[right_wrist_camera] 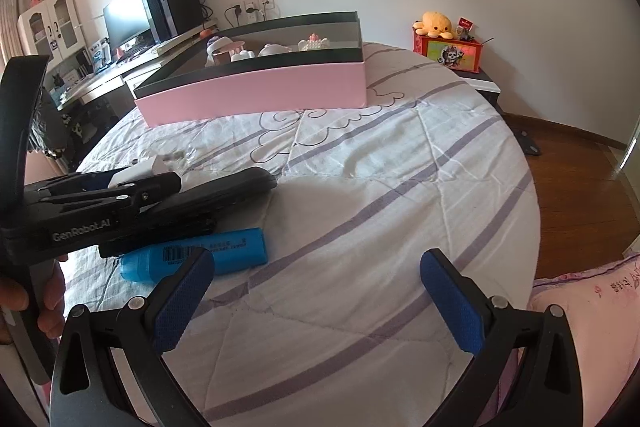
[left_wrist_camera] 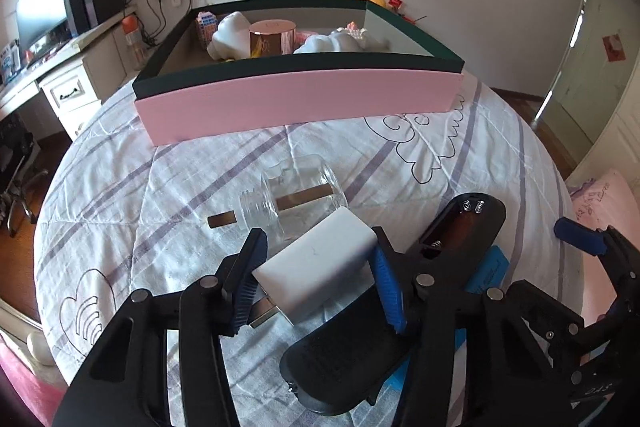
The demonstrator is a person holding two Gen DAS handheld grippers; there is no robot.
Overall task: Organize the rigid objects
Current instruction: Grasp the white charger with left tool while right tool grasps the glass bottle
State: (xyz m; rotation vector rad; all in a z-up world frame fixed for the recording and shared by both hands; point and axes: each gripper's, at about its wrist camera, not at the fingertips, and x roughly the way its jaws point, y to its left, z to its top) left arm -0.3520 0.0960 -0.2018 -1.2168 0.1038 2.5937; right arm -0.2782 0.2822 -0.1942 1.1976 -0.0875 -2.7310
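Observation:
My left gripper [left_wrist_camera: 316,251] is shut on a white plug charger [left_wrist_camera: 316,263], held just above the bed quilt [left_wrist_camera: 200,187]. A clear glass bottle [left_wrist_camera: 296,195] with a brown stick through it lies just beyond it. A black remote [left_wrist_camera: 460,223] with its battery bay open lies under the gripper's right side, next to a blue highlighter [right_wrist_camera: 200,257]. The pink box [left_wrist_camera: 296,103] with a dark rim stands at the far side and holds white ceramic pieces [left_wrist_camera: 230,37] and a copper tin [left_wrist_camera: 272,39]. My right gripper [right_wrist_camera: 316,291] is open and empty over bare quilt.
A desk [left_wrist_camera: 76,67] with a monitor and speakers stands to the left of the bed. A red box with a yellow plush octopus [right_wrist_camera: 438,25] sits on a stand at the far right. A pink pillow [right_wrist_camera: 592,307] lies at the near right. Wooden floor surrounds the bed.

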